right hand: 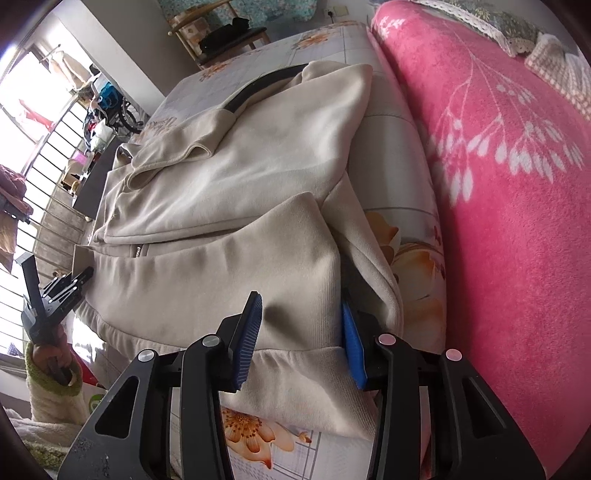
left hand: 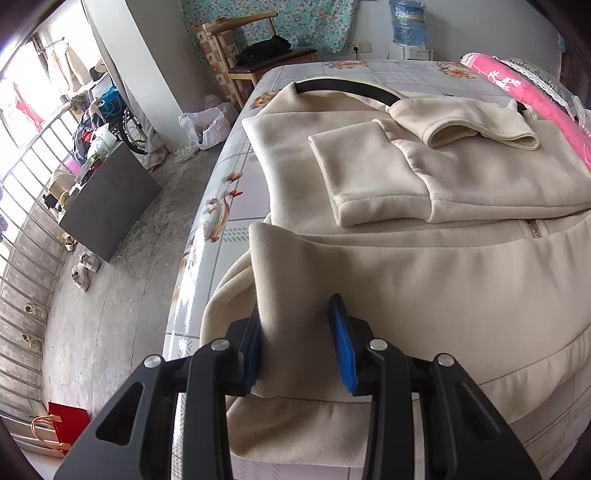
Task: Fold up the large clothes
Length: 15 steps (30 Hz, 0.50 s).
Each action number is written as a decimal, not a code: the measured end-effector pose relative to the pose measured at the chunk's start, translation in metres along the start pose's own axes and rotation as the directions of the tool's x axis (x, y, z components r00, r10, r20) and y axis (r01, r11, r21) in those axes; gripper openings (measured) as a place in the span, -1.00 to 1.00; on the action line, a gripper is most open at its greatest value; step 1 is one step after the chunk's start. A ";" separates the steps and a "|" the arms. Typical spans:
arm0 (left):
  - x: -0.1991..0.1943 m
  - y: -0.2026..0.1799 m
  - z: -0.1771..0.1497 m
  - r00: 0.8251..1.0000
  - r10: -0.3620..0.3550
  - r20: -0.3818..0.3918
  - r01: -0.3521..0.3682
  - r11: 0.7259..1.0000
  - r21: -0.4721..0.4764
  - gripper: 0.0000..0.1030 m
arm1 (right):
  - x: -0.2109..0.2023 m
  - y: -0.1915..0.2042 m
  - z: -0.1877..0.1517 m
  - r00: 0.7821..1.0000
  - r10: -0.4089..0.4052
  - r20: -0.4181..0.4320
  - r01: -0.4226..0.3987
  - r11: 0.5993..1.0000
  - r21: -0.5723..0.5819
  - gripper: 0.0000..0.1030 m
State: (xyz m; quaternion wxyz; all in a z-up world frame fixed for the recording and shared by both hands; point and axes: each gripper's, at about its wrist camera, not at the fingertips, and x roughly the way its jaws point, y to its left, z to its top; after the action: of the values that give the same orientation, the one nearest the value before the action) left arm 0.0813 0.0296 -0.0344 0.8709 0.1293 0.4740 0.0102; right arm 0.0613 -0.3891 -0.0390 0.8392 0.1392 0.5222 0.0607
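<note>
Handling as soft, bulky, limp: cream jacket on bed. Left gripper pinching hem corner; right gripper closing around opposite hem corner.

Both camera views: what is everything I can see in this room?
zip jacket: one, cream, spread on the bed, sleeves folded in, bottom hem corners lifted.
bed sheet: one, pale with orange flowers, under the jacket.
blanket: one, pink with white leaf print, along the bed's far side.
chair: one, wooden, beyond the bed, dark clothing on its seat.
water bottle: one, blue, by the wall.
cabinet: one, dark, on the floor.
gift bag: one, red, by the railing.
left gripper: black with blue pads, shut on the jacket's hem corner.
right gripper: same, hem corner between its pads.
</note>
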 end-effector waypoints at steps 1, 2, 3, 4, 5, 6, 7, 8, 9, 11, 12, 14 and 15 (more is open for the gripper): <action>0.000 0.000 0.000 1.000 0.000 0.001 0.000 1.000 0.001 -0.36 | 0.001 0.000 0.001 1.000 -0.005 -0.001 0.005 1.000 0.003 -0.29; 0.000 0.000 -0.001 1.000 -0.001 0.002 0.001 1.000 0.002 -0.36 | 0.002 -0.001 0.002 1.000 -0.008 0.001 0.008 1.000 0.007 -0.30; -0.001 0.000 -0.001 1.000 -0.001 0.003 0.001 1.000 0.003 -0.36 | 0.003 -0.001 0.003 1.000 -0.011 0.003 0.011 1.000 0.011 -0.31; -0.001 0.000 -0.001 1.000 -0.002 0.003 0.002 1.000 0.003 -0.36 | 0.004 0.000 0.004 1.000 -0.015 0.005 0.015 1.000 0.011 -0.31; -0.001 0.000 -0.001 1.000 -0.003 0.003 0.003 1.000 0.002 -0.36 | 0.006 0.001 0.006 1.000 -0.020 0.008 0.020 1.000 0.009 -0.32; -0.001 0.000 -0.001 1.000 -0.004 0.003 0.004 1.000 0.002 -0.36 | 0.007 0.003 0.006 1.000 -0.029 0.010 0.029 1.000 0.004 -0.32; -0.001 0.000 -0.001 1.000 -0.005 0.003 0.005 1.000 0.002 -0.36 | 0.009 0.004 0.007 0.999 -0.038 0.013 0.038 0.999 -0.001 -0.32; -0.001 0.001 -0.001 1.000 -0.006 0.003 0.006 1.000 0.001 -0.36 | 0.010 0.006 0.007 0.999 -0.048 0.015 0.048 0.999 -0.007 -0.32; -0.001 0.001 -0.001 1.000 -0.006 0.003 0.006 1.000 0.001 -0.36 | 0.010 0.007 0.007 0.998 -0.057 0.018 0.057 0.998 -0.013 -0.32; -0.001 0.001 -0.001 1.000 -0.006 0.004 0.006 1.000 0.002 -0.36 | 0.010 0.010 0.006 0.997 -0.078 0.025 0.079 0.997 -0.023 -0.37; -0.001 0.001 -0.001 1.000 -0.006 0.003 0.006 1.000 0.002 -0.36 | 0.010 0.011 0.006 0.996 -0.090 0.028 0.090 0.996 -0.027 -0.42; -0.001 0.001 -0.001 1.000 -0.006 0.004 0.006 1.000 0.002 -0.36 | 0.010 0.012 0.005 0.994 -0.108 0.034 0.109 0.993 -0.034 -0.48; -0.001 0.001 -0.001 1.000 -0.006 0.004 0.006 1.000 0.002 -0.36 | 0.010 0.013 0.005 0.992 -0.119 0.037 0.120 0.992 -0.038 -0.53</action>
State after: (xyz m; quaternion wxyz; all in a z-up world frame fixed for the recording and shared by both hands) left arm 0.0802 0.0302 -0.0342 0.8718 0.1286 0.4725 0.0070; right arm 0.0702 -0.3747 -0.0413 0.8529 0.0919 0.5136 0.0184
